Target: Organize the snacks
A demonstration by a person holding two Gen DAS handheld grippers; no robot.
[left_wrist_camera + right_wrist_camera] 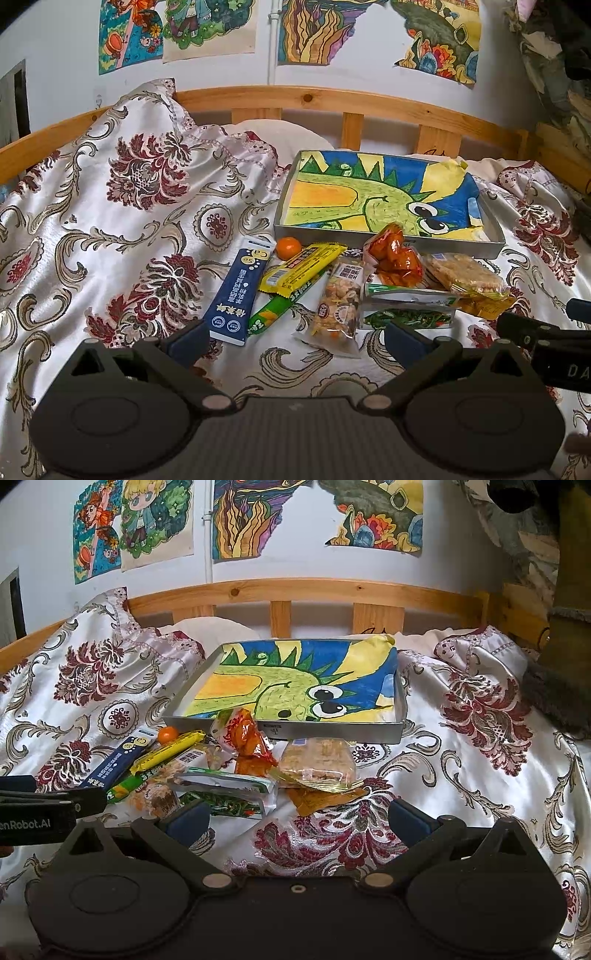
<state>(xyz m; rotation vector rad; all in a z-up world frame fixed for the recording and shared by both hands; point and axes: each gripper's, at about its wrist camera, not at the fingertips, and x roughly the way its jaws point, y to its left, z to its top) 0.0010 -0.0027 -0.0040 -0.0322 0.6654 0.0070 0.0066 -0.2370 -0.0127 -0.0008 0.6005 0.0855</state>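
A grey tray (491,236) lined with a dinosaur drawing lies on the bed, also in the right wrist view (400,716). In front of it lies a pile of snacks: a blue sachet (236,291), a small orange (288,247), a yellow bar (303,267), a green stick (273,314), a nut pack (338,302), a red-orange pack (397,258), a rice-cracker pack (461,275) and a green-white pack (406,306). My left gripper (295,341) is open and empty just before the pile. My right gripper (297,821) is open and empty, near the cracker pack (317,762).
A floral satin bedspread (110,221) covers the bed, bunched high at the left. A wooden headboard rail (314,98) runs behind the tray. Drawings hang on the wall. The other gripper shows at the frame edge (546,343), and in the right wrist view (44,808).
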